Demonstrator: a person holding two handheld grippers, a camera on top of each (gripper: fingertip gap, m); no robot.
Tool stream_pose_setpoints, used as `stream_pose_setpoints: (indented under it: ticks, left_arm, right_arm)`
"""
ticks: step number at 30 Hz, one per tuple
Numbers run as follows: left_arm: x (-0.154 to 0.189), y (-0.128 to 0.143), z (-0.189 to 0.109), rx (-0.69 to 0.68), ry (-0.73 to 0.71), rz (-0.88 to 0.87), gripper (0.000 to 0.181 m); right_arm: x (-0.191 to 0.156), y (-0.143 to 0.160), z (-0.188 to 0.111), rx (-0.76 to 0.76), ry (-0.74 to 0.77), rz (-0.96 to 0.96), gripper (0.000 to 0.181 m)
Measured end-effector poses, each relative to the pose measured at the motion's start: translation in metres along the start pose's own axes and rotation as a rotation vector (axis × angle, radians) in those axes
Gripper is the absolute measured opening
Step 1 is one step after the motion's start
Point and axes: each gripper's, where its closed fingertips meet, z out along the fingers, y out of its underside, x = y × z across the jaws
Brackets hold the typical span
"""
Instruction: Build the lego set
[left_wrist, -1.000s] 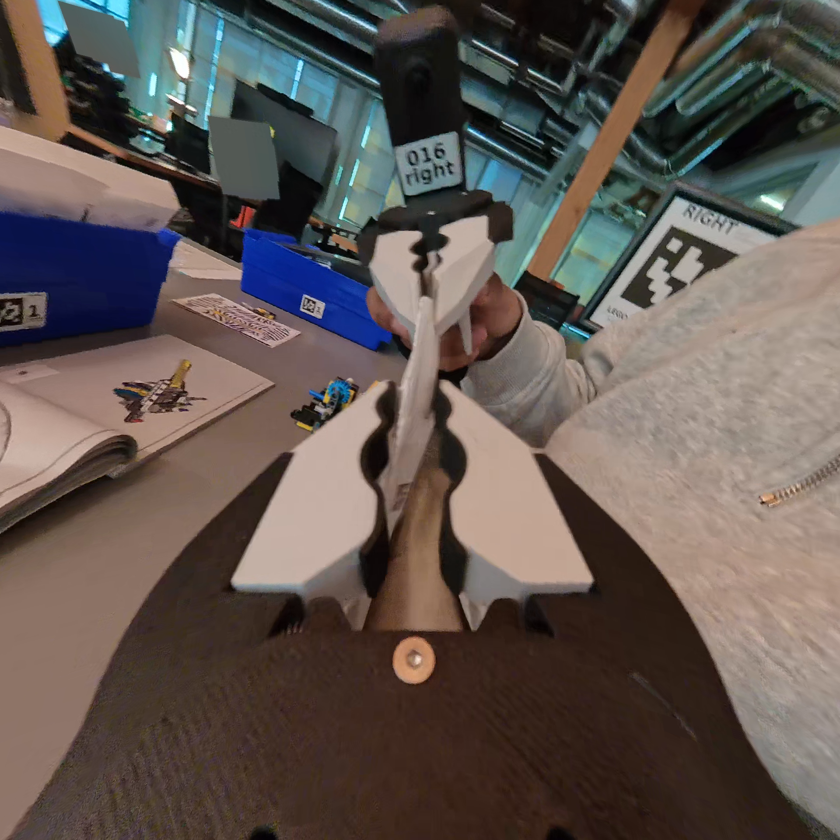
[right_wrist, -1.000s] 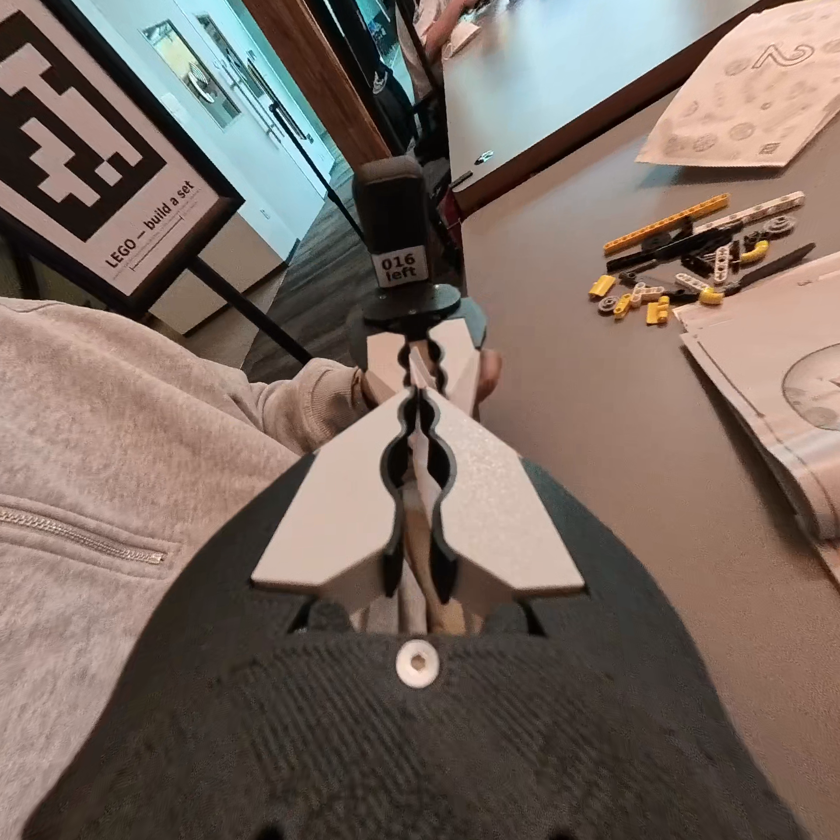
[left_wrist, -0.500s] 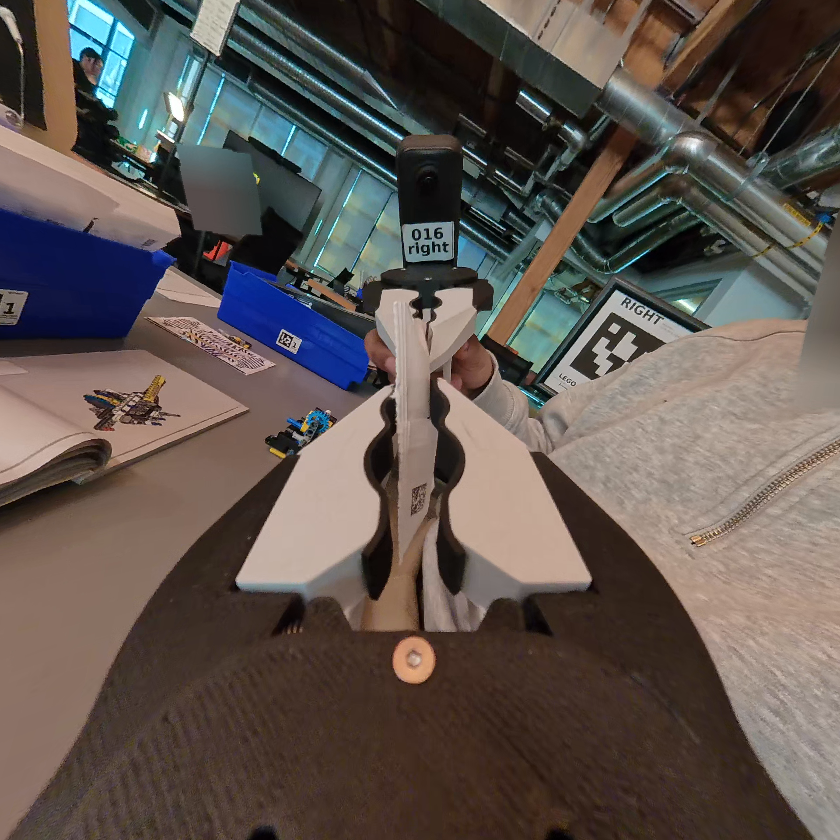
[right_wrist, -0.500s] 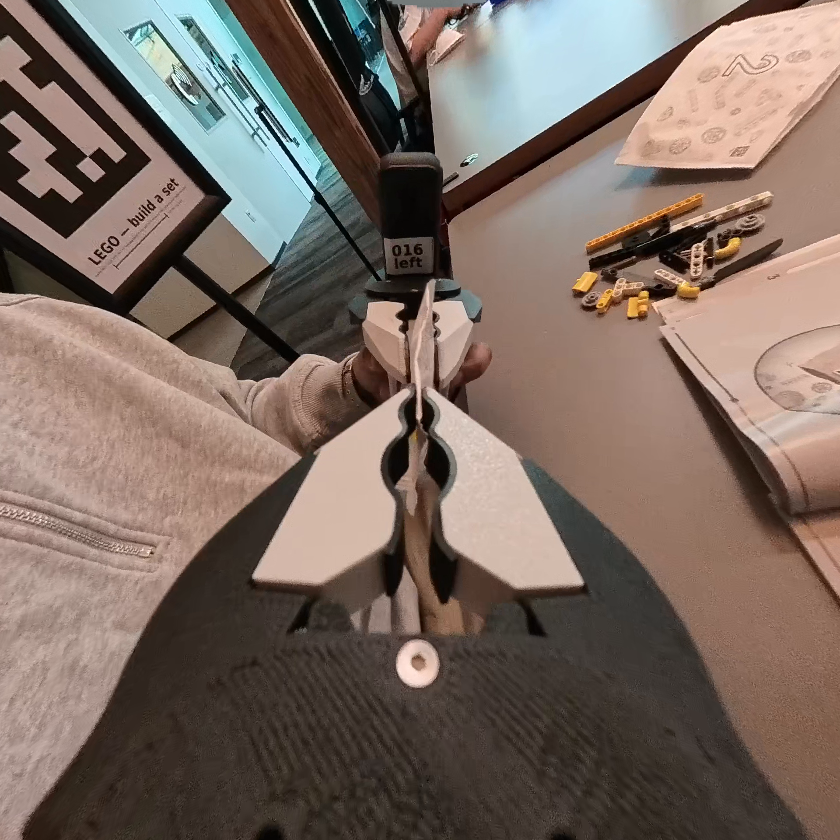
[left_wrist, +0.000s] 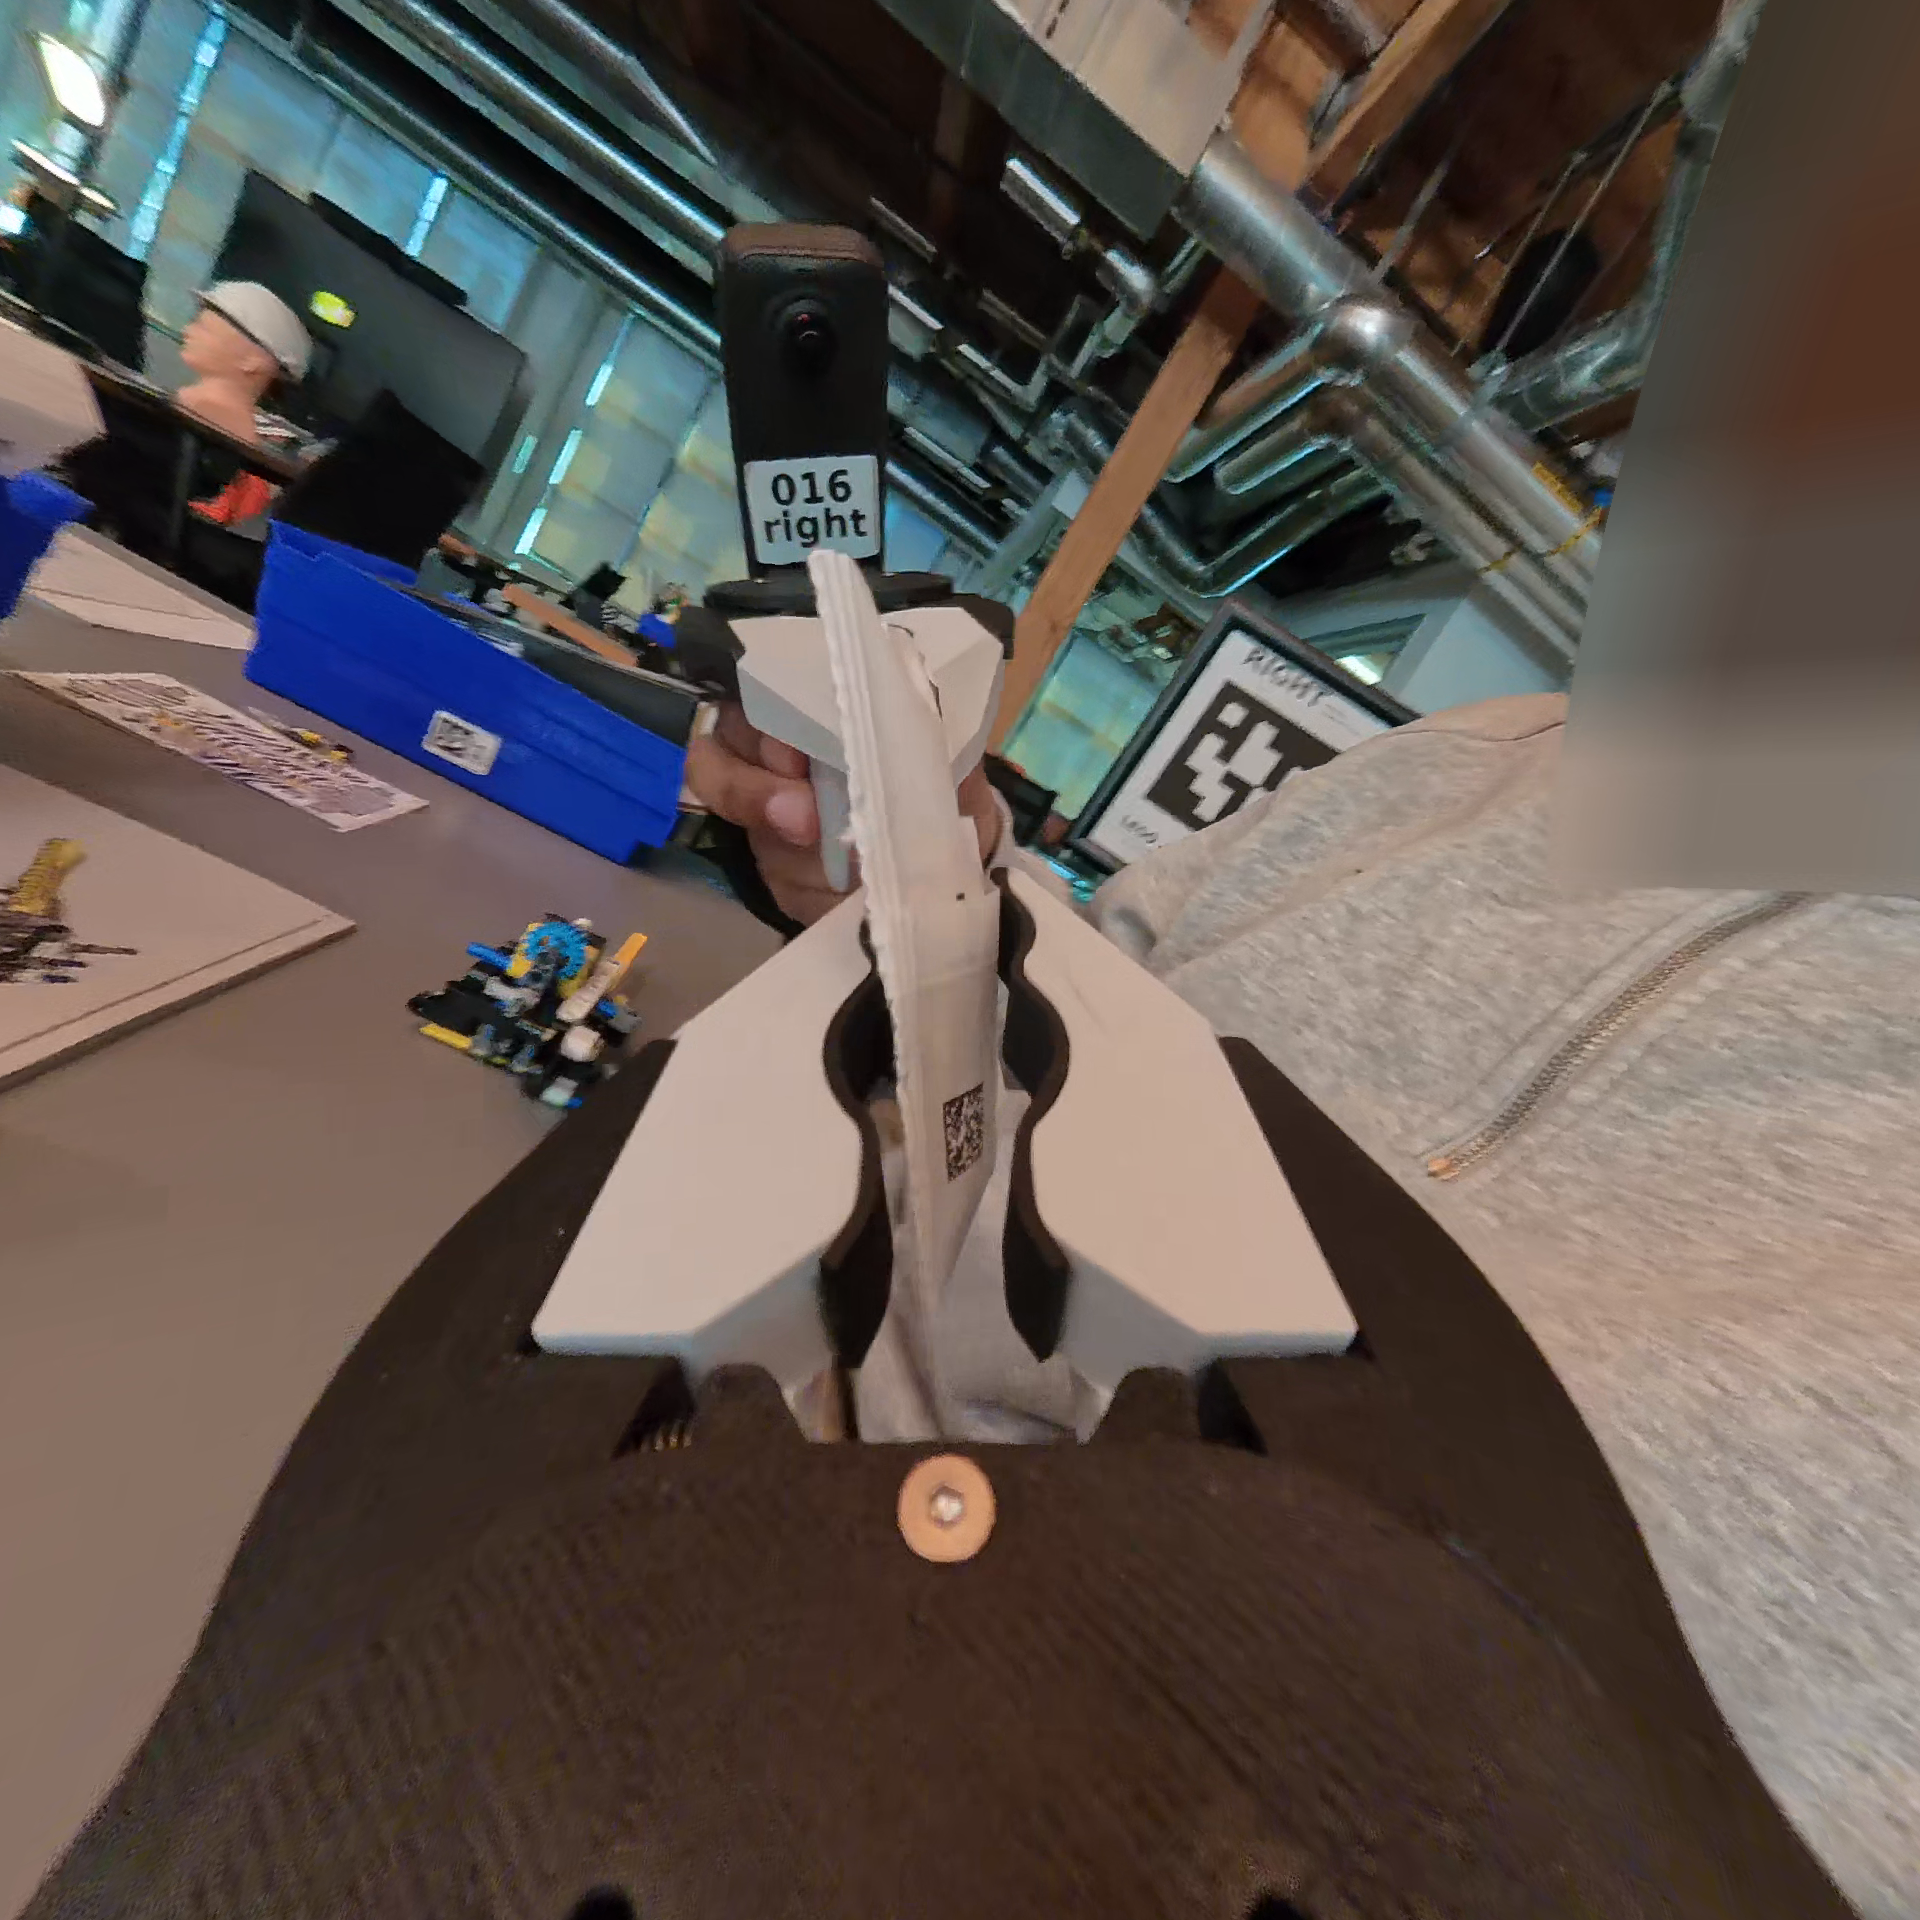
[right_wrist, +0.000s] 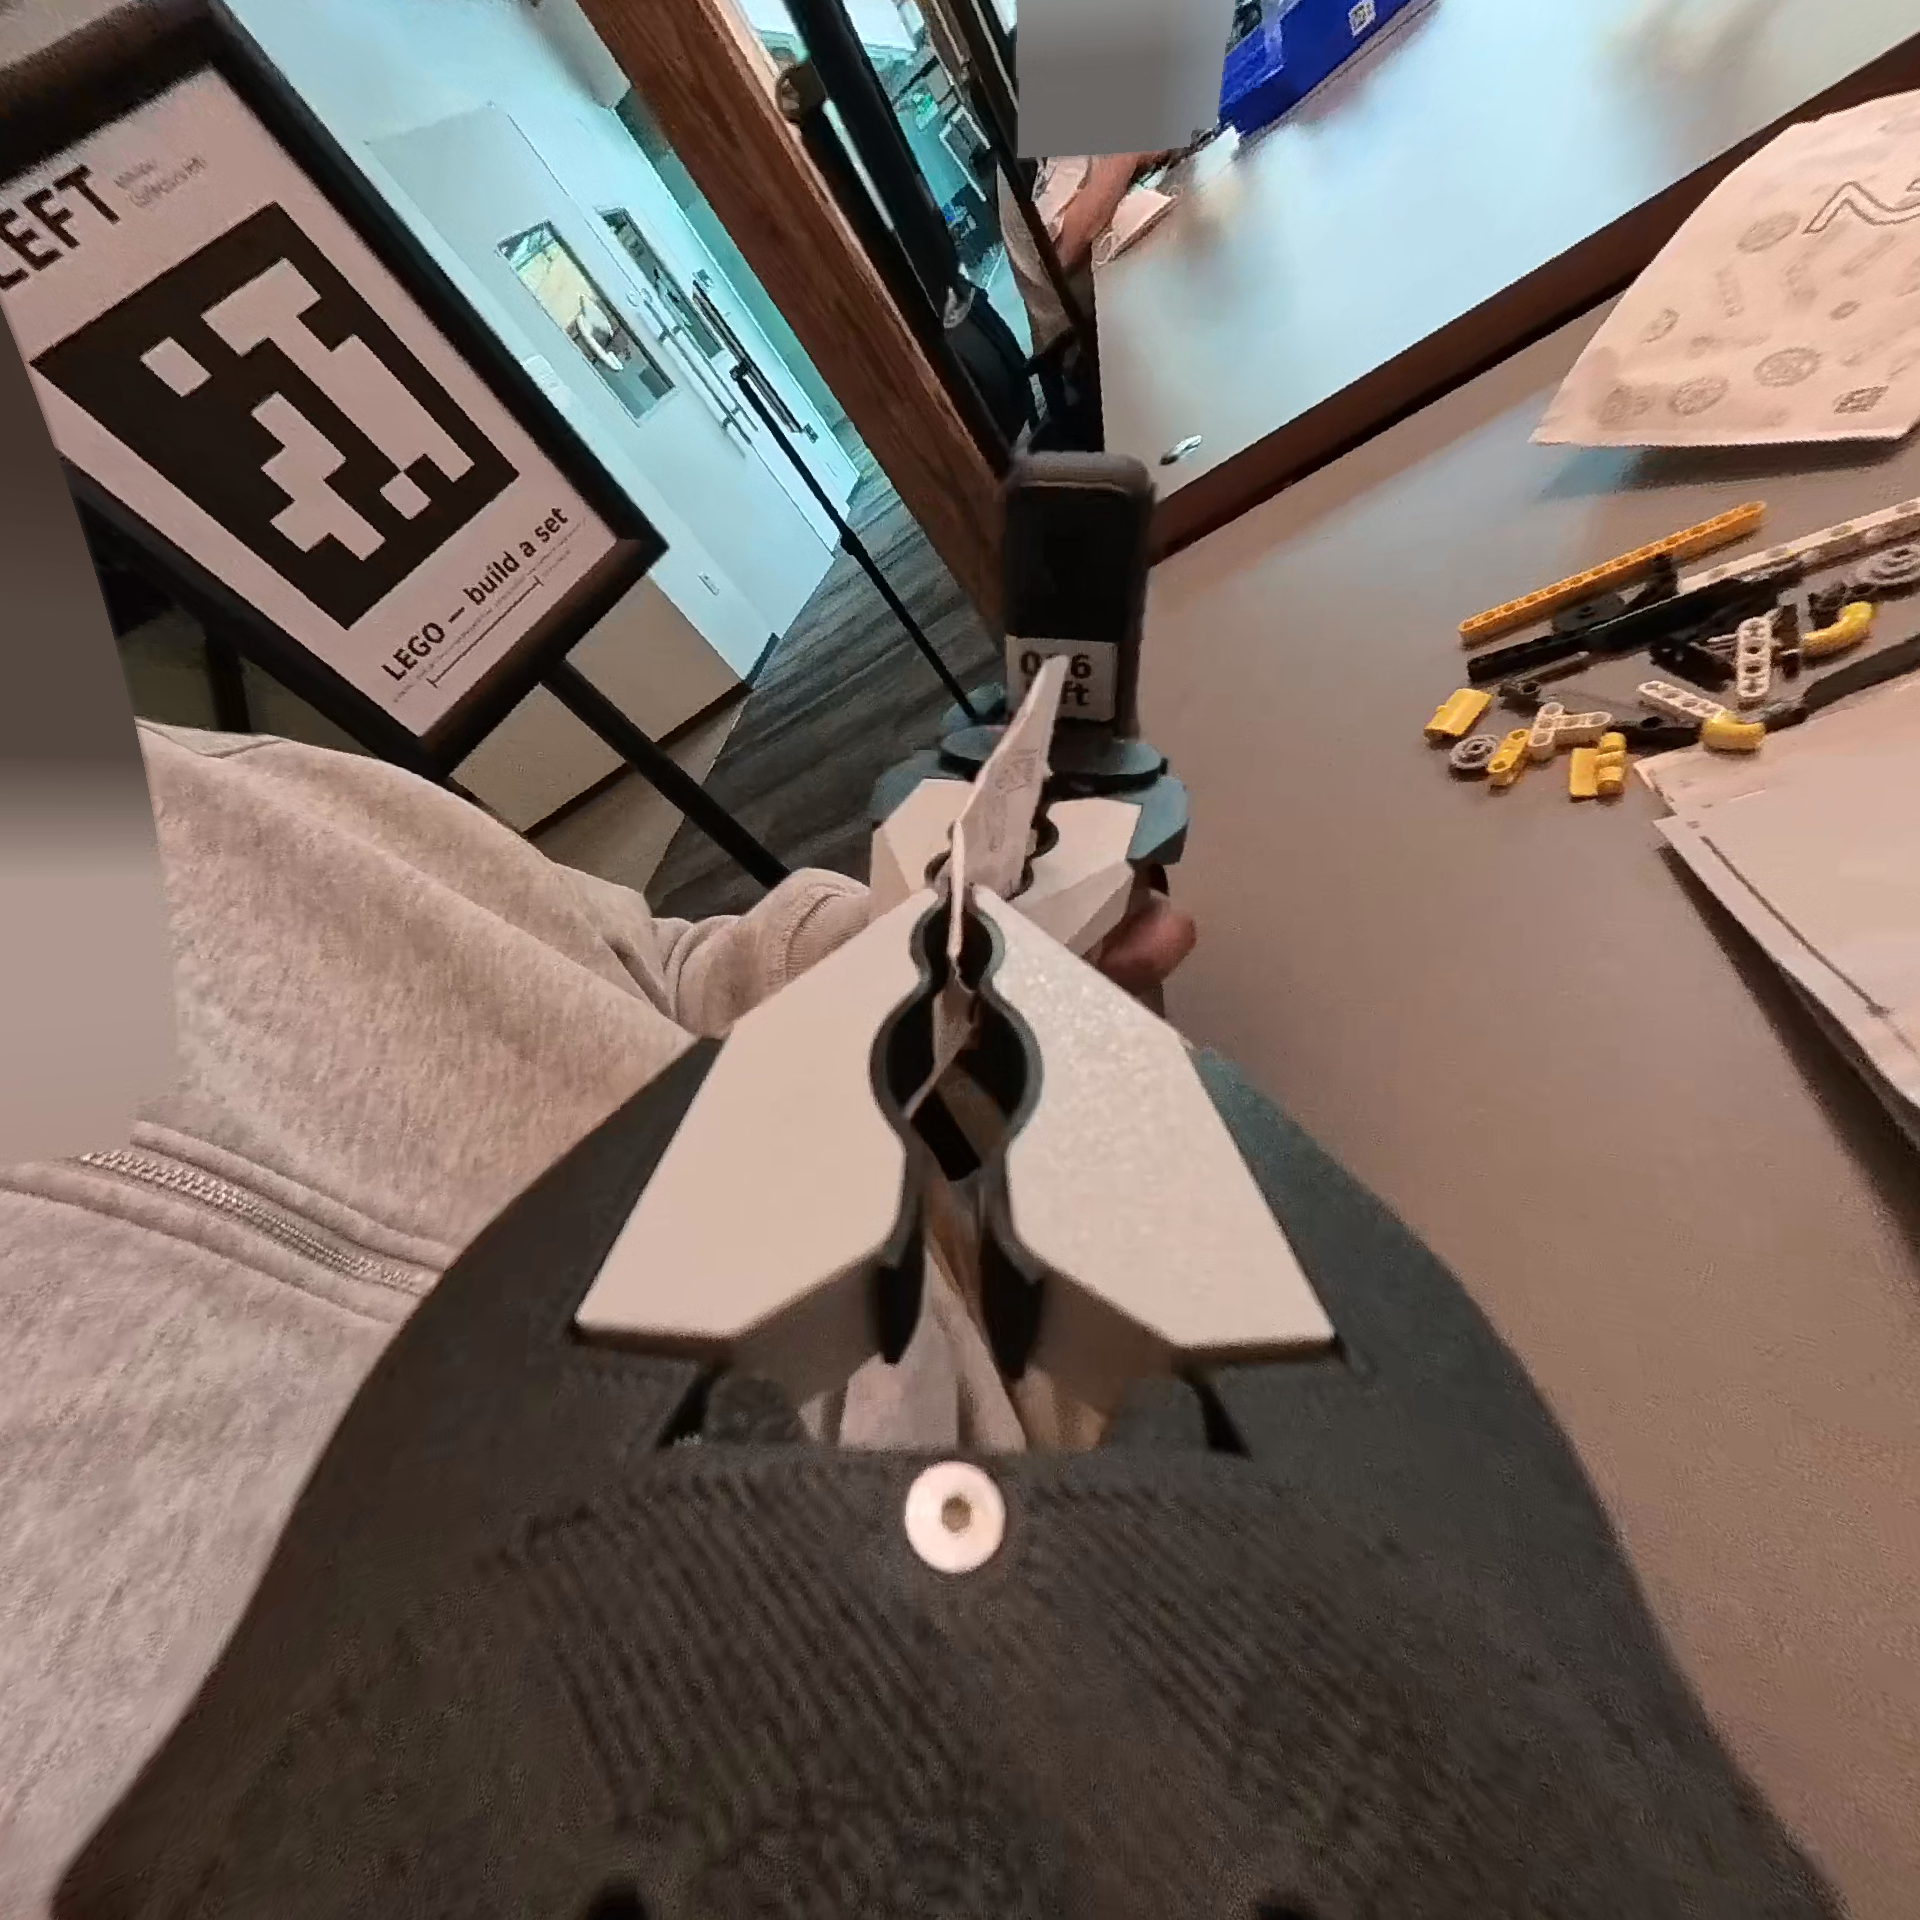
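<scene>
I'm pinching one paper bag (left_wrist: 940, 1049) with both grippers, left gripper (left_wrist: 940, 997) and right gripper (right_wrist: 961, 966) clamped on opposite edges, holding it above the desk (right_wrist: 1455, 987) to tear it; loose pieces (right_wrist: 1621, 675) are lying beside the booklet (right_wrist: 1829, 883)

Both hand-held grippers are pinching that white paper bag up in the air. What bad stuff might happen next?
1. The paper bag is clamped by the left hand-held gripper and the right hand-held gripper; if it rips suddenly, any pieces inside might scatter.
2. It is held near the table edge, so pieces could drop to the floor.
3. Spilled pieces may mix with the loose parts.
</scene>
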Motion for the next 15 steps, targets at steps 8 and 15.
stream_pose_setpoints:
  ticks: [8, 15]
  left_arm:
    - [0.026, -0.007, -0.004, 0.064, 0.258, -0.177, 0.014]
    - [0.036, -0.010, -0.006, 0.077, 0.327, -0.182, 0.014]
  right_arm:
    - [-0.015, -0.004, 0.007, -0.030, 0.012, -0.171, 0.000]
    - [-0.020, -0.007, 0.011, -0.049, 0.072, -0.291, 0.000]
